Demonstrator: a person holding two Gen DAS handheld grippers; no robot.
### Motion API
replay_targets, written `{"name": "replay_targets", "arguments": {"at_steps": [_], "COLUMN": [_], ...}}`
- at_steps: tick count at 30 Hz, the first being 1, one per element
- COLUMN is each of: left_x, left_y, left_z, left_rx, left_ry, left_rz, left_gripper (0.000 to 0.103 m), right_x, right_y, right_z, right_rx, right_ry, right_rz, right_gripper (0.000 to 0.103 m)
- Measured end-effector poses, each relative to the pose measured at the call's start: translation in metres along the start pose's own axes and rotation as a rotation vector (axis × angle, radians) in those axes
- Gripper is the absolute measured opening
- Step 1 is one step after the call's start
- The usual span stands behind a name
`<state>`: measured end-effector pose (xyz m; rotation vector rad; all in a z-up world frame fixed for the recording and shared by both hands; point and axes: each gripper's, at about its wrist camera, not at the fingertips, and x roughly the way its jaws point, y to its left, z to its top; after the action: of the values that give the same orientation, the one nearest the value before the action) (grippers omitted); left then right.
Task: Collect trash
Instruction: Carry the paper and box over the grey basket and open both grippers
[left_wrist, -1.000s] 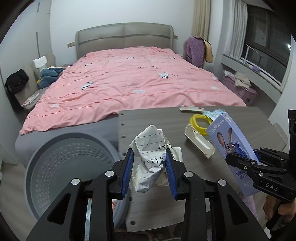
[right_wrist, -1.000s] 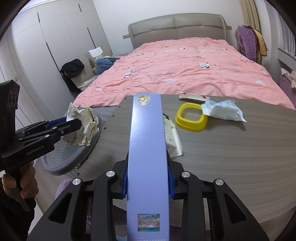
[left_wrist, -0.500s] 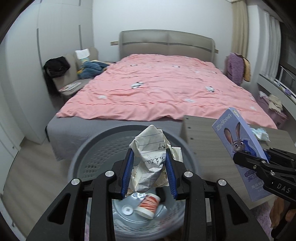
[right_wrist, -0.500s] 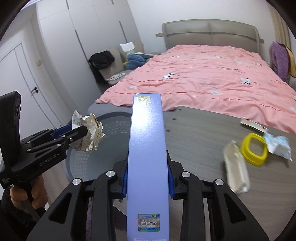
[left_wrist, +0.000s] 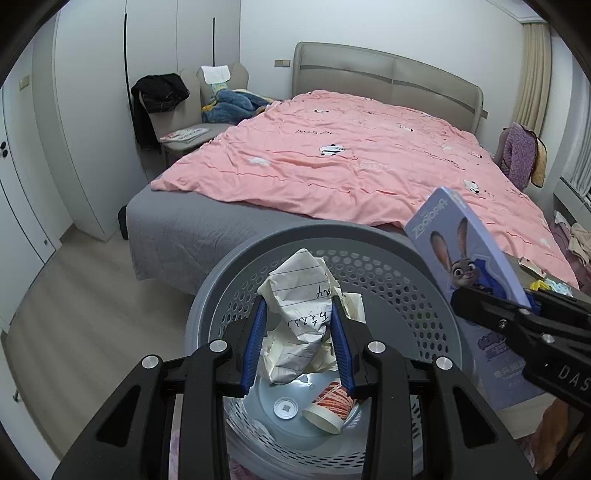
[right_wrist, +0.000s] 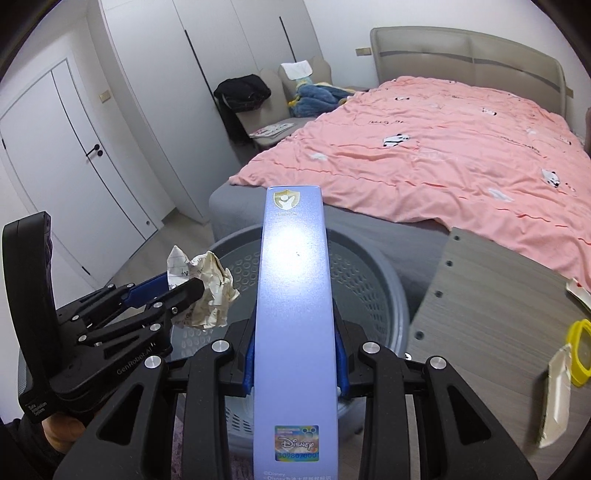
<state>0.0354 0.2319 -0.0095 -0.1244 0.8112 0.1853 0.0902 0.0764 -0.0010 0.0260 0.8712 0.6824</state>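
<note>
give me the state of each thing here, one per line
left gripper: shut on the paper wad
paper wad: crumpled, held over the bin
right gripper: shut on the blue box
blue box: closed, held above the bin rim
bin: open, a paper cup lying inside

Left gripper (left_wrist: 298, 343): pitched down above grey basket (left_wrist: 388, 258), blue pads clamped on crumpled paper (left_wrist: 301, 314), paper hanging over basket opening. In right wrist view, left gripper (right_wrist: 184, 291) seen from side, left of basket (right_wrist: 373, 280), person's hand (right_wrist: 61, 434) gripping its handle below. Right gripper (right_wrist: 295, 354): pitched down, pads squeezing narrow sides of blue box (right_wrist: 295, 295), box standing tall between jaws, over basket's near rim. From left wrist view, right gripper (left_wrist: 517, 306) at basket's right edge, holding blue box (left_wrist: 469, 273).
</note>
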Motion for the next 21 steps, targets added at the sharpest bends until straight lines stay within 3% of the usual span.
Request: {"name": "replay_targets", "arguments": {"at_steps": [9, 21], "left_x": [0.034, 0.057], "left_y": [0.007, 0.013], "left_z": [0.001, -0.003], "left_rx": [-0.019, -0.032], "left_ry": [0.060, 0.117], "left_rz": [0.011, 0.020], "left_gripper": [0.034, 0.034], "right_x": [0.042, 0.062], "right_y": [-0.001, -0.005], "right_z": [-0.003, -0.011], "right_rx": [-0.001, -0.007], "right_ry": [0.087, 0.127], "right_rz": [-0.009, -0.029], "right_gripper": [0.031, 0.032]}}
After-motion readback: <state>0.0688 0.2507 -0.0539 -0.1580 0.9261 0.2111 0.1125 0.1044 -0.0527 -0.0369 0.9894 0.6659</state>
